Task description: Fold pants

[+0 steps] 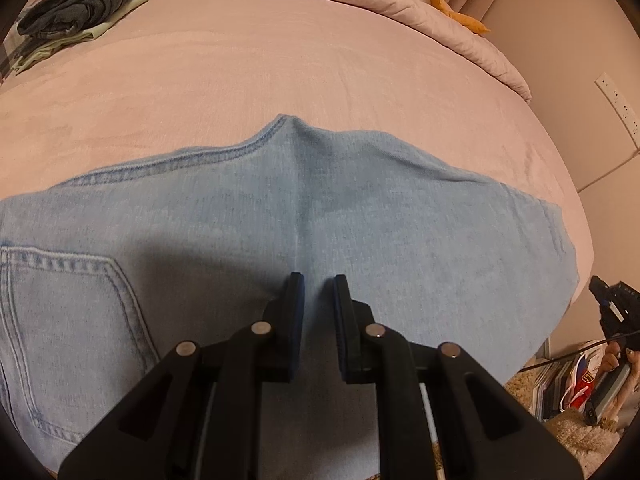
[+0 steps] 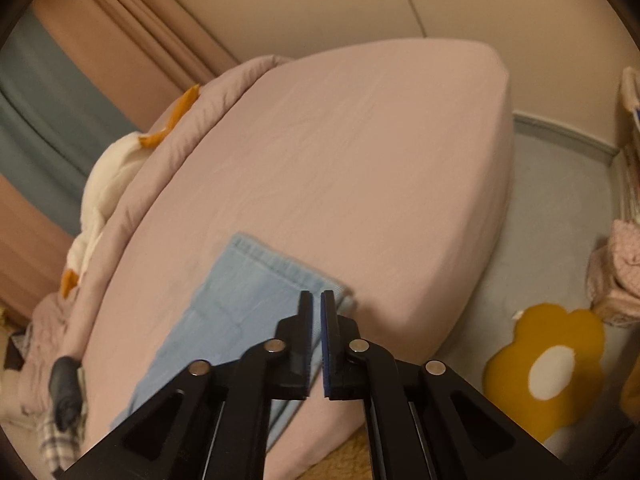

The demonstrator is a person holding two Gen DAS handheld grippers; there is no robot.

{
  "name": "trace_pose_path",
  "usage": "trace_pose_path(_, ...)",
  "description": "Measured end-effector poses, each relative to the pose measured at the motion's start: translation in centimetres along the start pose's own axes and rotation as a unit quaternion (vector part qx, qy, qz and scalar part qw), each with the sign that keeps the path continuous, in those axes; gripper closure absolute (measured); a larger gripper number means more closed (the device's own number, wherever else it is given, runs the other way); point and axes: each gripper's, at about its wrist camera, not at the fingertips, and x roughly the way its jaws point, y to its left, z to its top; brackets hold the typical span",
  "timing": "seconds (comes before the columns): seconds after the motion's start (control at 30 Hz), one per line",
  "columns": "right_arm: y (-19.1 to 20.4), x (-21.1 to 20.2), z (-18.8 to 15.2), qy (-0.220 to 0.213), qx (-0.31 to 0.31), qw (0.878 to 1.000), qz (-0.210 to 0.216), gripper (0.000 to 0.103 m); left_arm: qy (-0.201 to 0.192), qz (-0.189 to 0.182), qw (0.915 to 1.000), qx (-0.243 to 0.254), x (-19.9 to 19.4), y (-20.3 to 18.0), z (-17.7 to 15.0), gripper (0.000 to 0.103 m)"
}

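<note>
Jeans [image 1: 280,216] lie flat on pink bed [image 1: 280,60], both grippers above

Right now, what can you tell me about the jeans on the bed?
The light blue denim jeans lie flat on the pink bedsheet, near its front edge. The left wrist view shows a stitched back pocket, a double-stitched seam rising to a peak, and a soft crease down the middle. The left claw is nearly shut just over the fabric; whether it pinches denim is unclear. The right wrist view shows the hemmed leg ends, with the empty right claw above them.
</note>
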Motion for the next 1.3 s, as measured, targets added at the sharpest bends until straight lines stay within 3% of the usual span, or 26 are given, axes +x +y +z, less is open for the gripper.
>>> trace_pose_path(0.1, 0.2, 0.4, 0.1, 0.011, 0.010, 1.000, 0.013, 0.077, 0.002, 0.001, 1.0000, 0.004, 0.0, 0.0, 0.0, 0.089)
trace_pose_path(0.4, -0.8, 1.4, -0.4, 0.038, 0.041, 0.998, 0.038, 0.077, 0.004, 0.018, 0.9997, 0.018, 0.0, -0.7, 0.1, 0.088)
trace_pose_path(0.57, -1.2, 2.6, -0.7, 0.055, 0.052, 0.997, 0.021, 0.077, 0.011, 0.009, 0.9998, 0.015, 0.0, -0.7, 0.1, 0.085)
trace_pose_path(0.73, -1.0, 3.4, -0.5, 0.053, 0.049, 0.996, 0.050, 0.077, 0.009, 0.013, 0.9996, 0.021, 0.1, -1.1, 0.0, 0.081)
trace_pose_path(0.8, -0.8, 3.5, -0.5, 0.048, 0.046, 0.997, 0.035, 0.098, 0.011, 0.012, 0.9996, 0.022, 0.1, -1.2, 0.0, 0.078)
trace_pose_path(0.93, -0.5, 1.1, -1.0, 0.002, 0.048, 0.998, 0.035, 0.099, 0.019, 0.005, 0.9995, 0.025, 0.0, -1.3, -0.2, 0.073)
trace_pose_path(1.3, -0.8, 2.9, -1.4, 0.024, 0.043, 0.999, -0.008, 0.102, 0.027, 0.001, 0.9990, 0.035, -0.1, -2.0, -0.7, 0.056)
